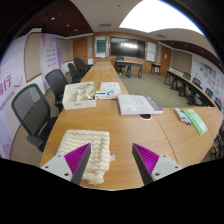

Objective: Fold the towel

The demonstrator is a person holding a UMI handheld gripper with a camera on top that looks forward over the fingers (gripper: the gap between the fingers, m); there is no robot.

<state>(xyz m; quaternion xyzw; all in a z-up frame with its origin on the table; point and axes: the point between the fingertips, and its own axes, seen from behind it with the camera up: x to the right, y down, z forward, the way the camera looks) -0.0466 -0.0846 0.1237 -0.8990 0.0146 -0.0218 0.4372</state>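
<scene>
On the near left part of the long wooden worktop [125,125] lay the towel [85,150], a cream, ribbed cloth already looking doubled over, with its near edge reaching the left finger. I held the hand-held gripper [113,162] above the near edge of the worktop with its fingers spread wide and nothing between them; the pink pads [76,157] faced each other across bare wood, and the left one overlapped the towel's near right corner in my view. Whether that finger touched the cloth I could not tell.

Farther along the worktop sat a white box with small items in it [79,96], and to its right a flat stack of papers or a book [138,104]. At the right edge lay a green and white packet [193,119]. Office chairs [33,110] stood along the left side, and a screen [125,45] hung on the far wall of the meeting room.

My judgement was that the fold was partly done or about to be started. The risk I saw was in the grasp: the towel sat off to the left of the fingers rather than between them, so closing from that position would have pinched only one corner layer, or nothing. A thin grip on a soft ribbed cloth could drag the whole towel across the smooth wood instead of lifting an edge, and bunch it unevenly.
</scene>
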